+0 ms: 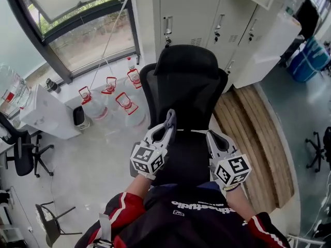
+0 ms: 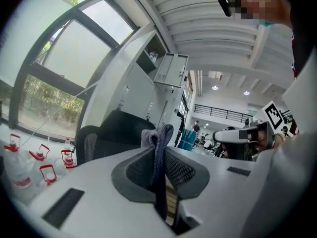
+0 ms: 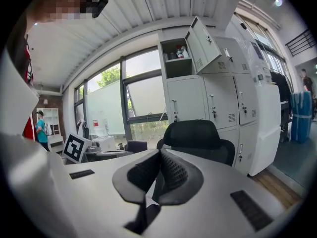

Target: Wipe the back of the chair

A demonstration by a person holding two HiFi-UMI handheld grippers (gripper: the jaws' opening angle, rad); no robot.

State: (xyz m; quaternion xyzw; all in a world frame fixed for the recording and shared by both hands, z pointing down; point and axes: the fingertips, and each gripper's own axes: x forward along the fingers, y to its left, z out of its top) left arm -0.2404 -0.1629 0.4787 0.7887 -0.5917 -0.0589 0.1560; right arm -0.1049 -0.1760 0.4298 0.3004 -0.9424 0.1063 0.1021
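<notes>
Cloth point(image 2: 161, 133) pinched thin in my left hand-held gripper point(image 2: 159, 157), jaws clamped; right hand-held gripper point(image 3: 158, 156) closed, empty. Risk: mesh chair back point(image 1: 186, 87) dragging cloth free.

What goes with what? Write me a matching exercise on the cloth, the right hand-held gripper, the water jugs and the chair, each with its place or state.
1 cloth
2 right hand-held gripper
3 water jugs
4 chair

A on the floor below the window
B in front of the lockers
C shut, nothing between its jaws
D clamped in the left hand-held gripper

Pairs: 1-D, 2-C, 3-A, 4-B
</notes>
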